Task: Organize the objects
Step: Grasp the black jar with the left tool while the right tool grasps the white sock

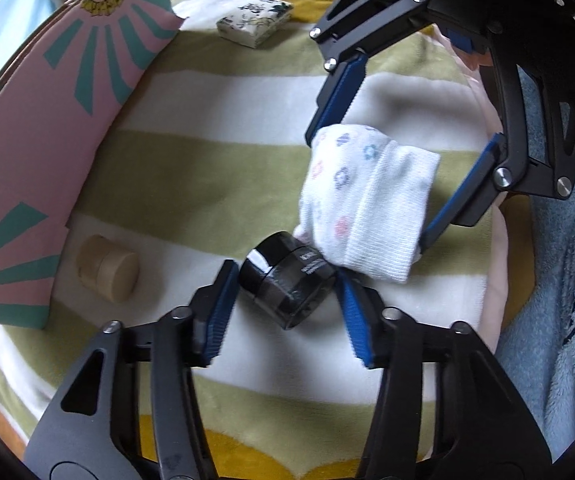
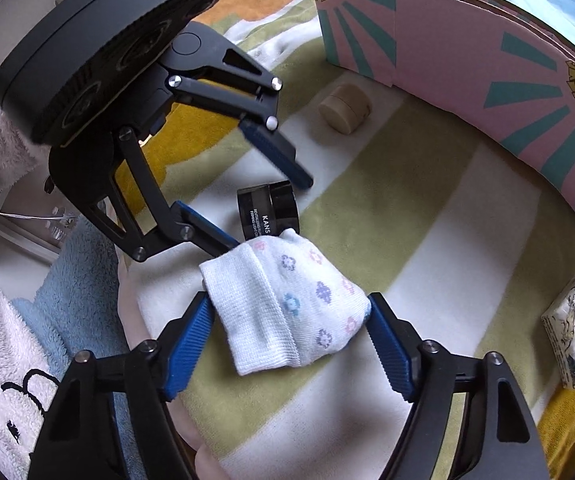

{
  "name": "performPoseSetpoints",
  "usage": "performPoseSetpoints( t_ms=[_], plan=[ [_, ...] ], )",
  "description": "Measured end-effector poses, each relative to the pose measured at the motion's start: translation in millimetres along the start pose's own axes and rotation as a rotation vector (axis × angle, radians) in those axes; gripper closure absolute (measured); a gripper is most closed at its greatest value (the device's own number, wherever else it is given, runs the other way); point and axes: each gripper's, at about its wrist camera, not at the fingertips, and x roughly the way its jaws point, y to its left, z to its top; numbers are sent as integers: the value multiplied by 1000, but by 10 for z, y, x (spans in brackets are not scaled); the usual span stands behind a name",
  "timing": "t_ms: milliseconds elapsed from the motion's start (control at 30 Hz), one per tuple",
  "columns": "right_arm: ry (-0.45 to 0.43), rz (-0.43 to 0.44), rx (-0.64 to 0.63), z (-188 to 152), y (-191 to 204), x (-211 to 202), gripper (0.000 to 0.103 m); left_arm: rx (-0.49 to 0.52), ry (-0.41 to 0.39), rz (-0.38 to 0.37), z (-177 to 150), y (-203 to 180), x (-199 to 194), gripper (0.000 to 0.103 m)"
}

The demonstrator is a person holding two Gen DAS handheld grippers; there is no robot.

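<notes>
A black round jar (image 1: pixel 287 285) lies on its side on the striped blanket, between the open fingers of my left gripper (image 1: pixel 283 308); the fingers flank it with small gaps. It also shows in the right wrist view (image 2: pixel 268 211). A folded white sock with flower dots (image 2: pixel 283 304) lies between the open fingers of my right gripper (image 2: pixel 289 340), which stand close to its two ends. In the left wrist view the sock (image 1: pixel 363 204) touches the jar, with the right gripper (image 1: pixel 367 188) around it.
A pink box with teal rays (image 1: pixel 47 152) stands along the left; it also shows in the right wrist view (image 2: pixel 487 76). A beige round jar (image 1: pixel 107 268) lies near it. A white patterned small box (image 1: pixel 253 20) lies farther off. A blue fleece (image 1: pixel 559 320) is at the right.
</notes>
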Motion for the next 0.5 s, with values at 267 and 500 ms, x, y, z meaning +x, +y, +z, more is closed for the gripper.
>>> performPoseSetpoints(
  t_ms=[267,500],
  plan=[
    [0,-1,2,6,-10,-23,31,-56,-15,-44,-70,17,-112,61],
    [-6,-8,15,15,-39,-52,36,-92,-30,-56,-184,57,-248,61]
  ],
)
